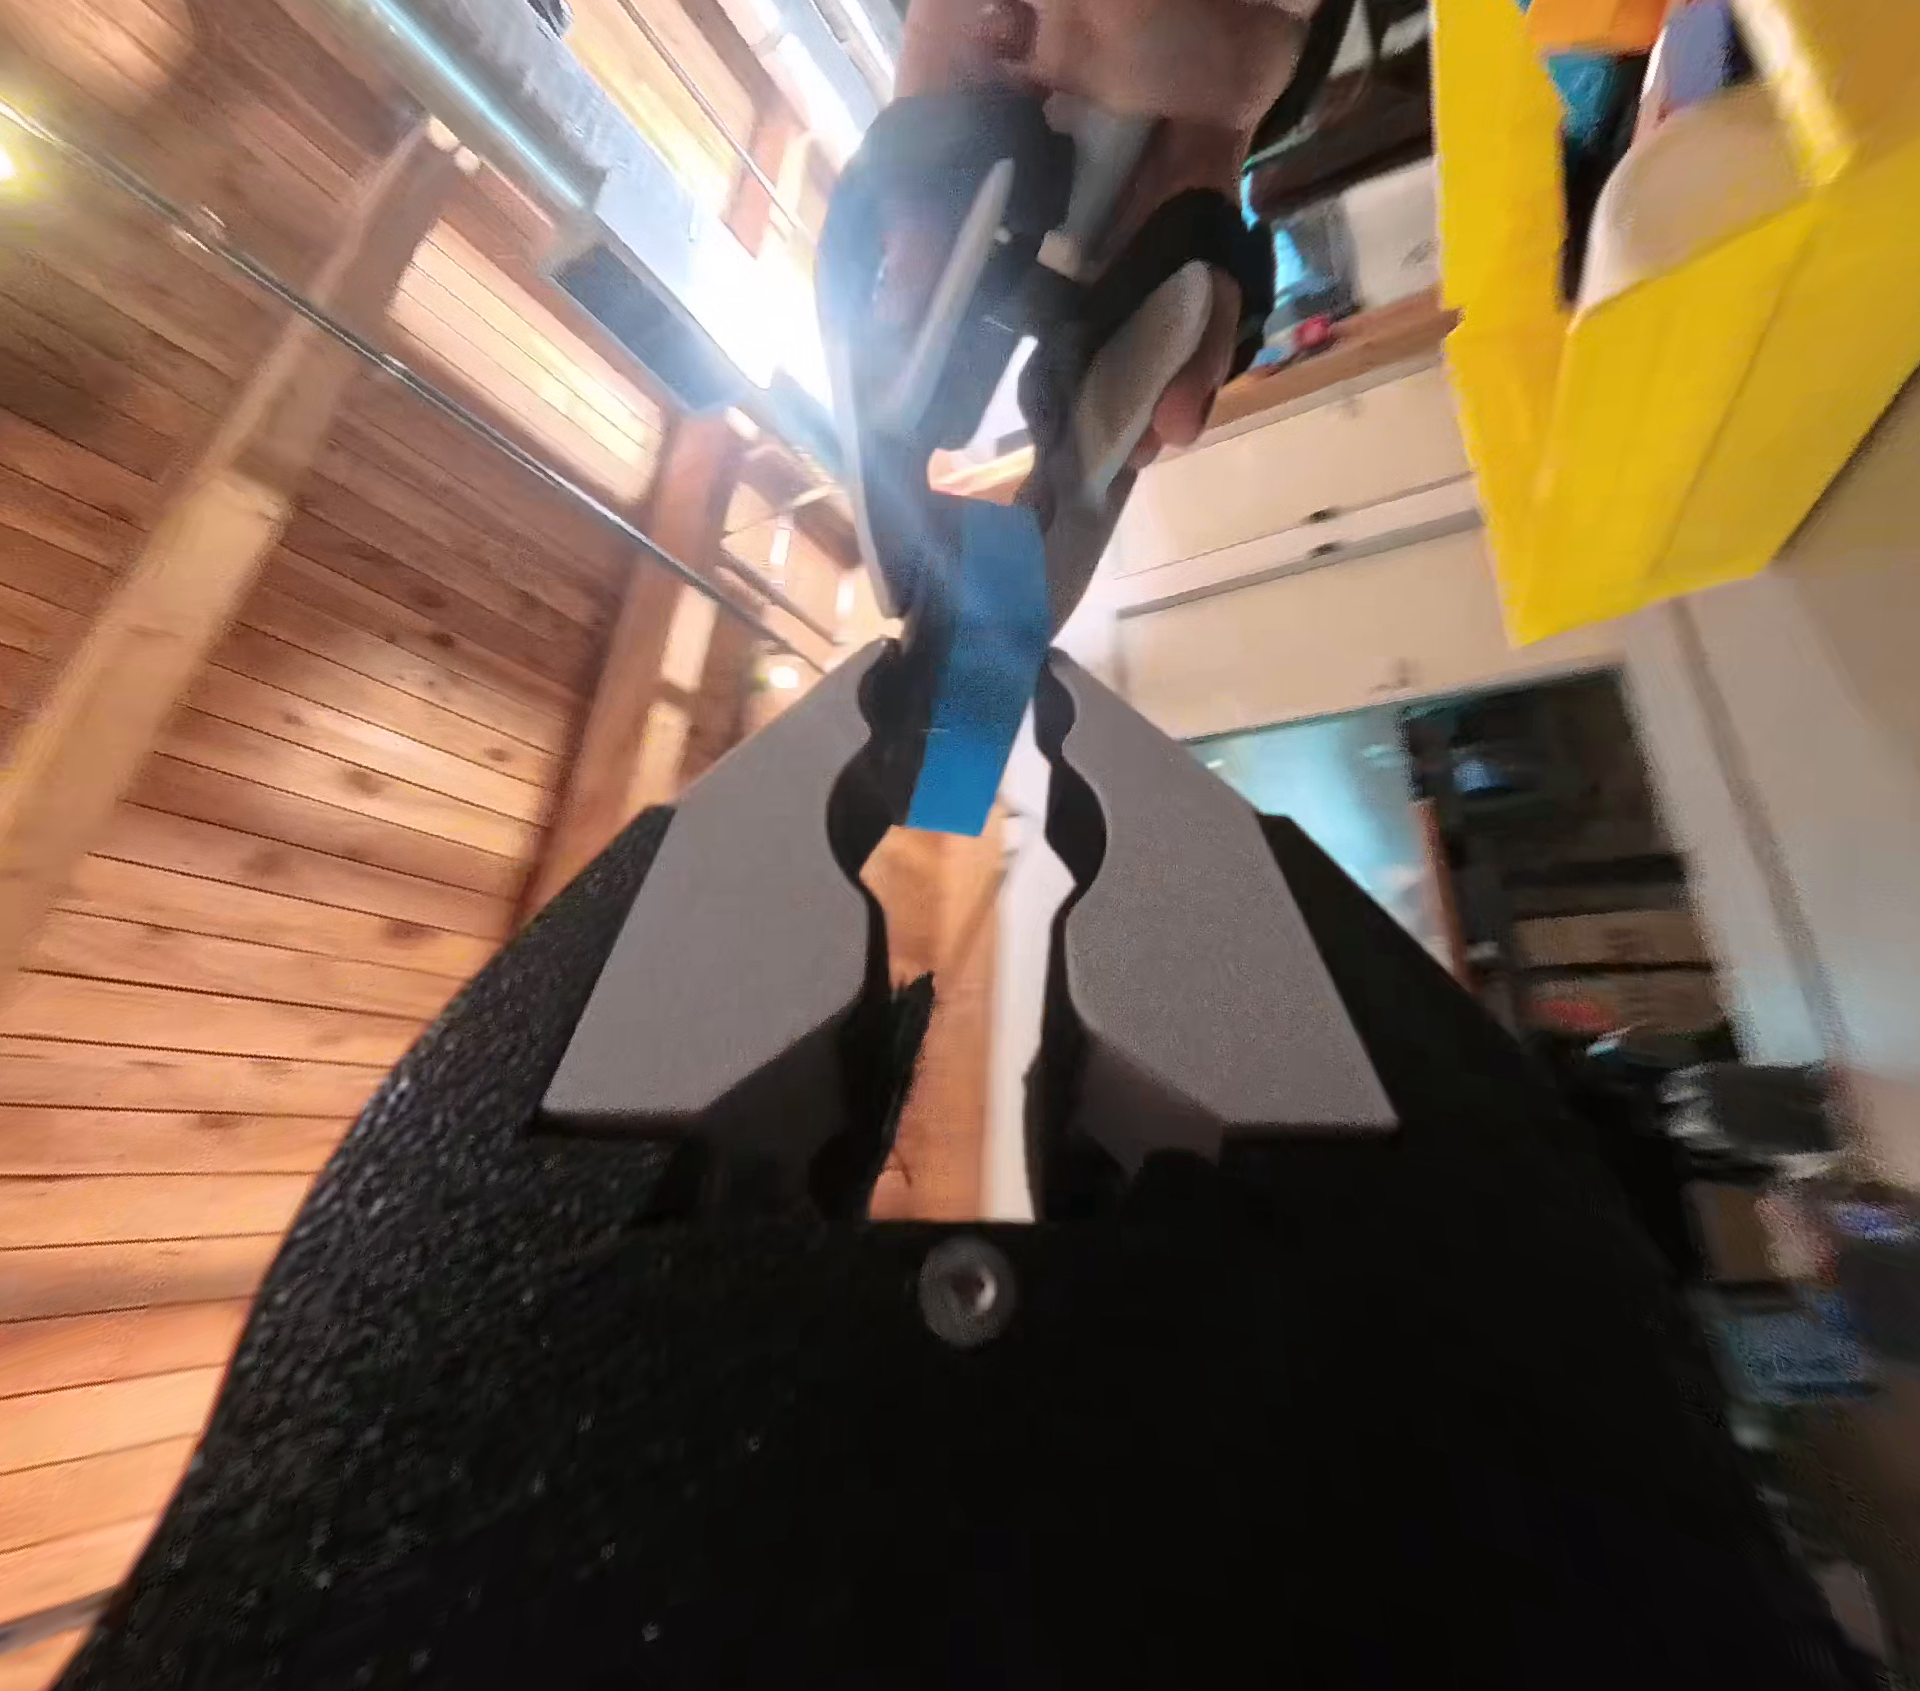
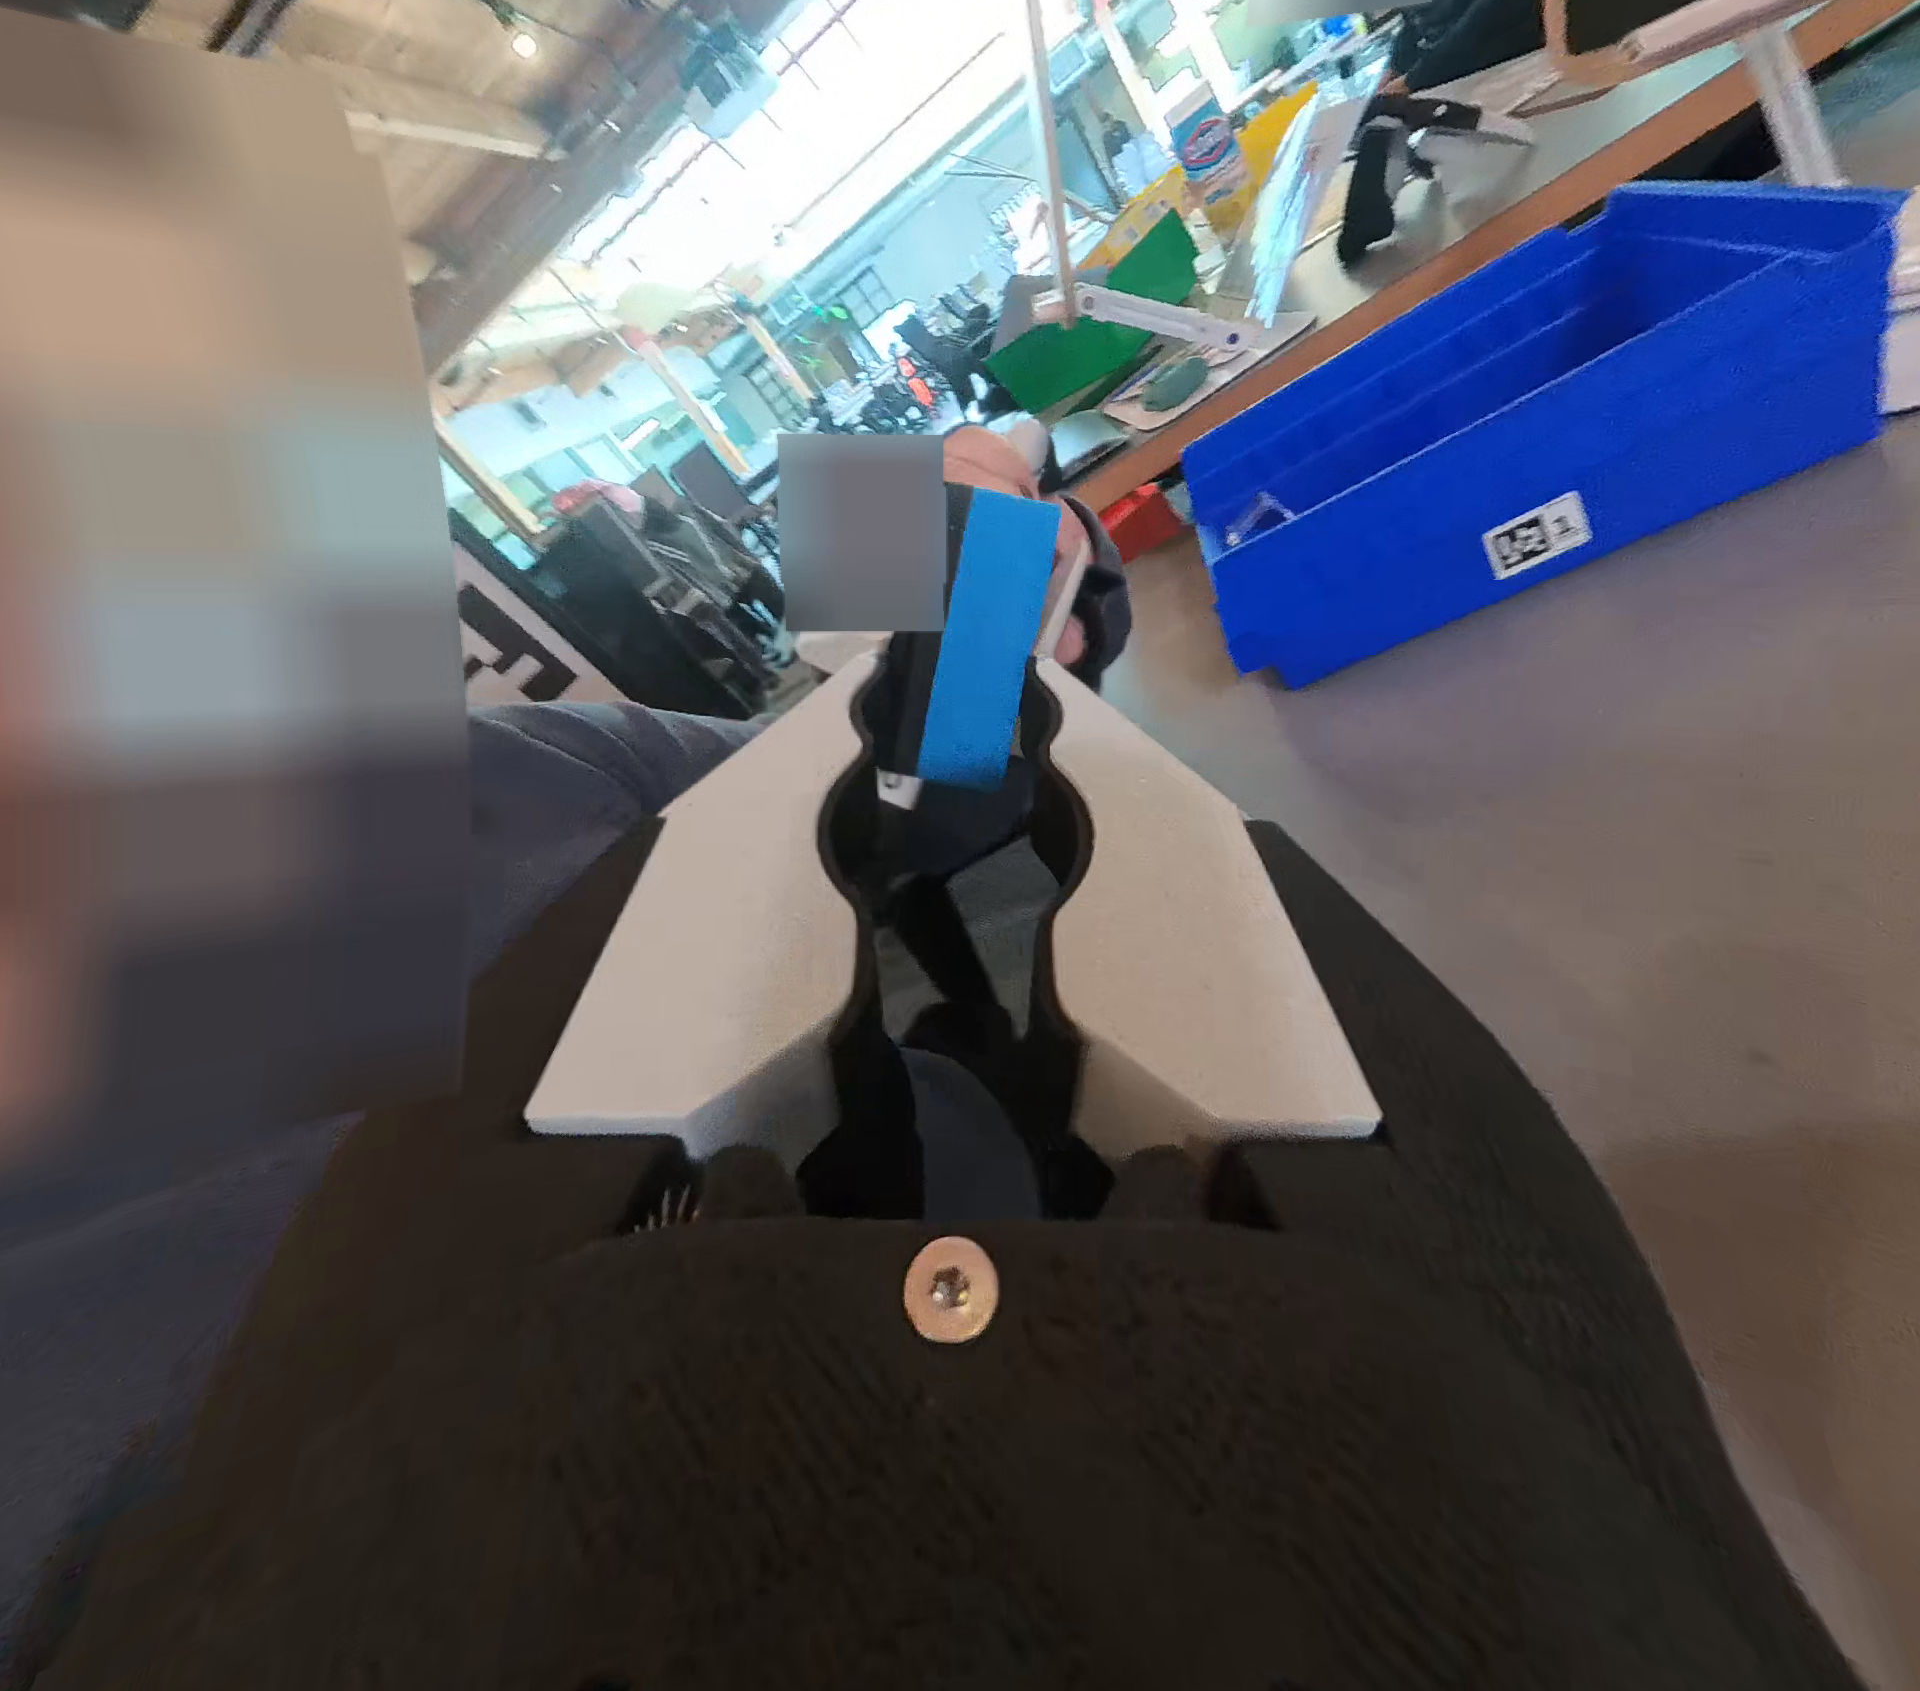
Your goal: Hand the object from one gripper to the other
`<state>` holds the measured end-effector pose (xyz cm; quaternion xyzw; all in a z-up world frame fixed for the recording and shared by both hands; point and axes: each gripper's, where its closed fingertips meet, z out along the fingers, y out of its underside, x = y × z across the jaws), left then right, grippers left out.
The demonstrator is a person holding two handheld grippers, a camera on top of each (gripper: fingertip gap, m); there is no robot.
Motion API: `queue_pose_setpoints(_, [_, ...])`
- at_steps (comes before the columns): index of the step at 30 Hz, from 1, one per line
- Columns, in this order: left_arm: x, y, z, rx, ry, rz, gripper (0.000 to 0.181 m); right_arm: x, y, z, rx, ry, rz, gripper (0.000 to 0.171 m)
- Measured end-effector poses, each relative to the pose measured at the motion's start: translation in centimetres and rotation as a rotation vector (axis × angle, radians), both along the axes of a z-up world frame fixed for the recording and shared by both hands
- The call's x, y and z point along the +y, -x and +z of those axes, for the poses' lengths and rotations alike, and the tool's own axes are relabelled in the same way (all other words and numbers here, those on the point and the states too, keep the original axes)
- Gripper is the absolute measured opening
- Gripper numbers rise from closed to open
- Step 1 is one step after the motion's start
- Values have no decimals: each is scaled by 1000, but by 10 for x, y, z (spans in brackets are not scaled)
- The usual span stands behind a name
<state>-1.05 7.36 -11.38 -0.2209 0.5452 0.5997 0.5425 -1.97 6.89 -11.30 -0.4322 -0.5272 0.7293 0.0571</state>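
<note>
The handover is mid-air: one blue block (image 1: 971, 685) sits between the tips of both tongs, at twelve o'clock from each camera. The left gripper (image 1: 971, 675) looks slightly parted around it; whether it pinches, I cannot tell. The right gripper (image 2: 961, 685) likewise brackets the block (image 2: 987, 644), grip unclear. Next, I'd judge, one must clamp before the other lets go. Two grippers, one blue bin (image 2: 1558, 436) at two o'clock, one yellow bin (image 1: 1662, 291).

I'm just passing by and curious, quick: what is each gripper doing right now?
Left gripper: closed on the blue block.
Right gripper: closed on the same blue block.
</note>
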Motion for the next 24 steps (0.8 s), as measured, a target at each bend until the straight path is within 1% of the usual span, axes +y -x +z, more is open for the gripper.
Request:
queue_pose_setpoints(1, [2, 0, -3, -83, 75, -34, 29, 2, 0, 1, 23, -27, -23, 21])
queue_pose_setpoints(2, [3, -1, -4, -202, 164, -82, 37, 5, 1, 3, 53, -69, -54, 21])
queue_pose_setpoints(5, [11, 5, -3, -608, 458, -175, 81, 16, 2, 4, 160, -279, -176, 20])
queue_pose_setpoints(6, [14, 7, -1, -729, 539, -206, 91, 18, 0, 6, 220, -378, -217, 20])
queue_pose_setpoints(7, [14, 7, -2, -824, 626, -250, 92, 20, -1, 7, 286, -490, -253, 20])
queue_pose_setpoints(8, [11, 5, -2, -897, 707, -304, 86, 19, -4, 8, 360, -610, -278, 20])
queue_pose_setpoints(10, [7, 4, 2, -1003, 792, -397, 75, 17, -9, 6, 478, -872, -327, 20])
queue_pose_setpoints(11, [5, 3, 3, -1031, 828, -427, 70, 20, -8, 2, 492, -1010, -360, 21])
queue_pose_setpoints(13, [2, 3, 4, -1048, 856, -459, 58, 29, -7, -8, 490, -1277, -403, 21])
queue_pose_setpoints(14, [1, 3, 3, -1032, 853, -450, 53, 31, -8, -13, 486, -1394, -404, 21])
queue_pose_setpoints(17, [8, 5, -7, -925, 800, -320, 46, 33, -9, -29, 429, -1657, -370, 21])
queue_pose_setpoints(19, [12, 1, -18, -841, 793, -238, 43, 34, -7, -35, 398, -1766, -362, 21])
queue_pose_setpoints(21, [16, -1, -30, -768, 795, -159, 42, 31, -6, -39, 387, -1811, -343, 21])
queue_pose_setpoints(22, [18, -1, -34, -734, 780, -123, 36, 29, -5, -40, 387, -1816, -335, 21])
queue_pose_setpoints(23, [20, 0, -35, -702, 750, -99, 24, 27, -5, -40, 394, -1814, -331, 22])
queue_pose_setpoints(24, [21, 1, -33, -679, 710, -91, 21, 27, -5, -39, 394, -1813, -335, 23])
